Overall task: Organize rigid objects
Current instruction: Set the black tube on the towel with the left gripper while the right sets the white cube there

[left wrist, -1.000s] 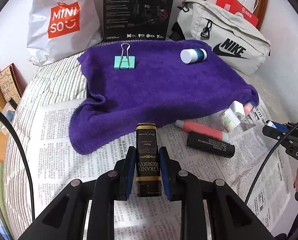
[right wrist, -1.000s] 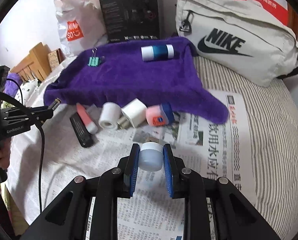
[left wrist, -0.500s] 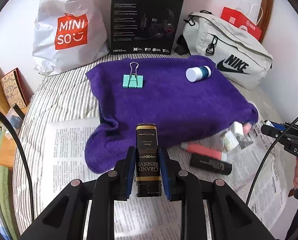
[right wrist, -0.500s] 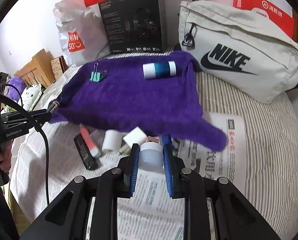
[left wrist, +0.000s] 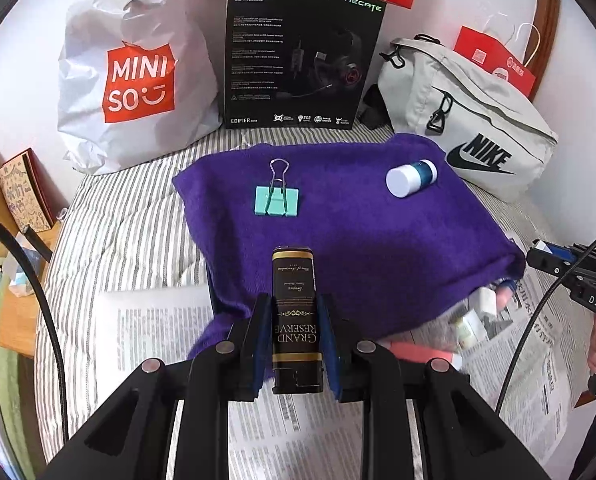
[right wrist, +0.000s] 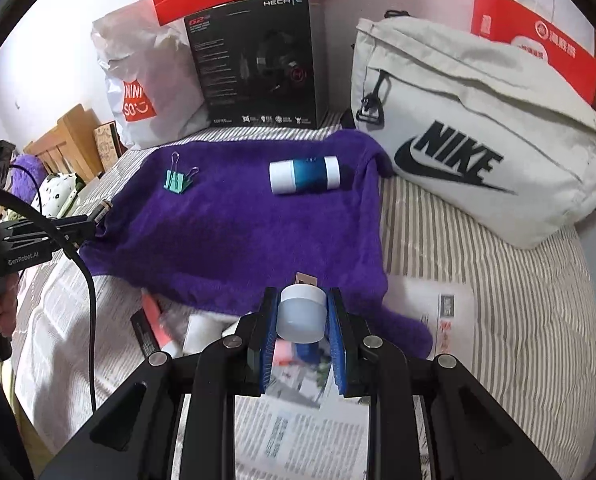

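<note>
My left gripper (left wrist: pixel 294 312) is shut on a black and gold "Grand Reserve" tin (left wrist: pixel 296 320), held above the near edge of the purple towel (left wrist: pixel 357 232). My right gripper (right wrist: pixel 301 312) is shut on a small white jar (right wrist: pixel 301 314), also raised over the towel's (right wrist: pixel 238 232) near edge. On the towel lie a mint binder clip (left wrist: pixel 277 200) (right wrist: pixel 176 180) and a white and teal bottle (left wrist: pixel 409 176) (right wrist: pixel 303 174). A pink tube (left wrist: pixel 417 354), a black tube (right wrist: pixel 144 330) and small white items (left wrist: pixel 483 304) lie on newspaper below the towel, partly hidden.
The bed has a striped cover with newspaper (left wrist: pixel 158 320) spread on it. At the back stand a white Miniso bag (left wrist: pixel 138 80), a black headset box (left wrist: pixel 298 60) and a grey Nike bag (right wrist: pixel 477 152). Wooden furniture (left wrist: pixel 14 208) is at the left.
Both grippers have risen and moved toward the towel with their objects still held. The loose items on the newspaper have slipped lower in both views.
</note>
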A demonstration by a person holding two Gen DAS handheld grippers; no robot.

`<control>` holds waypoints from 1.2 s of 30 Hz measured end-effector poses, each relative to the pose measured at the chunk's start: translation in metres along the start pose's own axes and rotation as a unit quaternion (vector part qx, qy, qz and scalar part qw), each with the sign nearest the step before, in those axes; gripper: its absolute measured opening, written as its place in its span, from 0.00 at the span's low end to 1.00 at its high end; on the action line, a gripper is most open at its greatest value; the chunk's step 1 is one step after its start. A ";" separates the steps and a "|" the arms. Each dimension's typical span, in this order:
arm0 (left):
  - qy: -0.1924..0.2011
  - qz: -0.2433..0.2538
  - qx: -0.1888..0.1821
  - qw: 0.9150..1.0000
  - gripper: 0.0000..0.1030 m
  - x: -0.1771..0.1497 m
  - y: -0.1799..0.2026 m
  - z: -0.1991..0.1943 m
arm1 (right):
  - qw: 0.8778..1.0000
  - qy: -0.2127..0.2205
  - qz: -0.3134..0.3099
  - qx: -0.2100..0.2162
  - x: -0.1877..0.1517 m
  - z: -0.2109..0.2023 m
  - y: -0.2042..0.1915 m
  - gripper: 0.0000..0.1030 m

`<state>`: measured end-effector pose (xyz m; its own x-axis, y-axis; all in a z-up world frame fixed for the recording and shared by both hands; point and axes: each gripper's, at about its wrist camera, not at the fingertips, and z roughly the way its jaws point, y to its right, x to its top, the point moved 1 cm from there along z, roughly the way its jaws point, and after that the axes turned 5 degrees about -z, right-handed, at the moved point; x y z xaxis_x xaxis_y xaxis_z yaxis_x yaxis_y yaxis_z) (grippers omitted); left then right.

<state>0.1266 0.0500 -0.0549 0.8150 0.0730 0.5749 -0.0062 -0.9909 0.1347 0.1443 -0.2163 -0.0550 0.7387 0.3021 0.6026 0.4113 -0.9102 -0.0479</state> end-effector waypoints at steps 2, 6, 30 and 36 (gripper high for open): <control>-0.002 0.001 -0.002 1.000 0.22 0.005 -0.001 0.005 | 1.000 -0.004 -0.003 -0.003 0.006 0.005 0.002 0.23; -0.006 -0.005 -0.004 1.000 0.22 0.014 -0.005 0.016 | 1.000 -0.008 -0.006 -0.005 0.016 0.014 0.005 0.23; -0.044 -0.016 0.005 0.999 0.22 0.042 -0.027 0.086 | 0.998 -0.049 -0.027 -0.006 0.075 0.121 0.023 0.23; -0.049 -0.010 0.011 0.999 0.22 0.048 -0.025 0.092 | 0.998 -0.058 -0.031 -0.008 0.079 0.134 0.022 0.23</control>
<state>0.2192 0.0680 -0.1052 0.8677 0.0817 0.4903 0.0214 -0.9916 0.1274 0.2834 -0.1747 -0.1149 0.7694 0.3871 0.5082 0.4501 -0.8930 -0.0012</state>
